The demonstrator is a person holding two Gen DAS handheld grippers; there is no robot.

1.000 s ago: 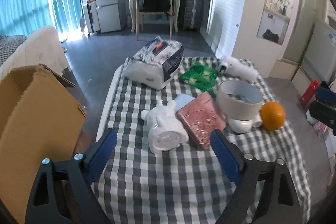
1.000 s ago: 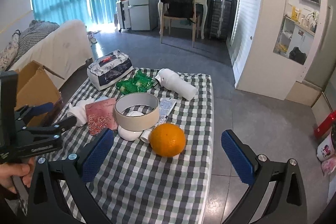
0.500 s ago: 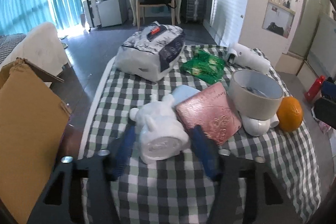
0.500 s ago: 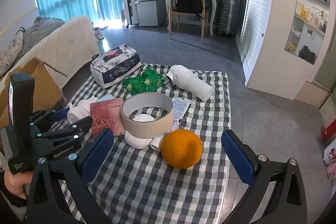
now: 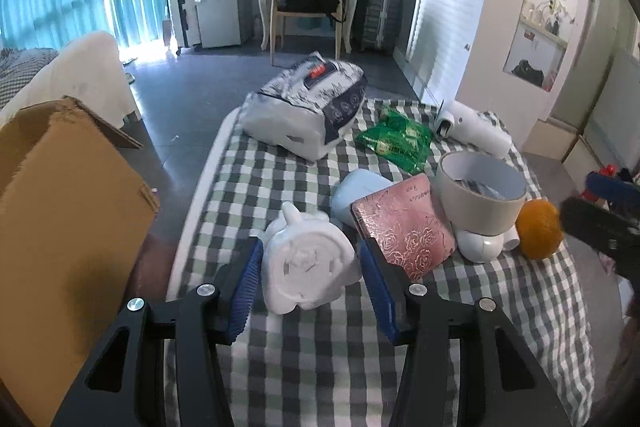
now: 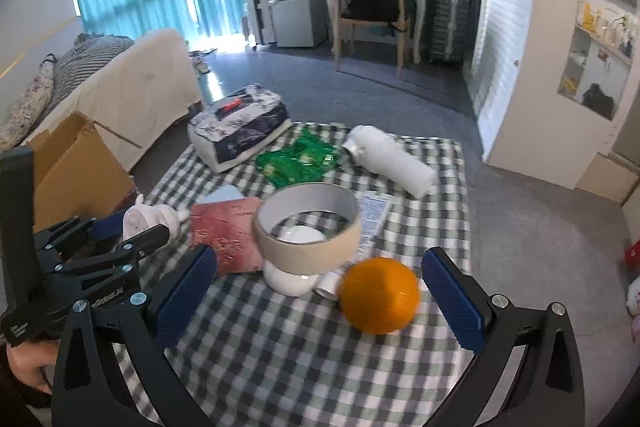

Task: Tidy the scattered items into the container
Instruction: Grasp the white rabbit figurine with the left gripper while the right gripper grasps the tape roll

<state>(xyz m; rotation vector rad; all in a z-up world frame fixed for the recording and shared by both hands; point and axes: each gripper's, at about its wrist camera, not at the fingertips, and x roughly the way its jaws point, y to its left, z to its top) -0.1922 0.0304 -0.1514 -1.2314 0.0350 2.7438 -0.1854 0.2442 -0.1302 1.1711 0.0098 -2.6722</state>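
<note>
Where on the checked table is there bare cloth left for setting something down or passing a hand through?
Bare cloth runs along the near edge of the checked table, before the orange and tape roll. Another strip lies left of the white figurine, toward the cardboard box. The middle is crowded: pink wallet, green packets, tissue pack, white bottle.

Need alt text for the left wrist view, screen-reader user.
The left gripper has its blue pads on either side of a white piggy bank on a checked tablecloth. A pink notebook, tape roll and orange lie right; a cardboard box stands left.
</note>
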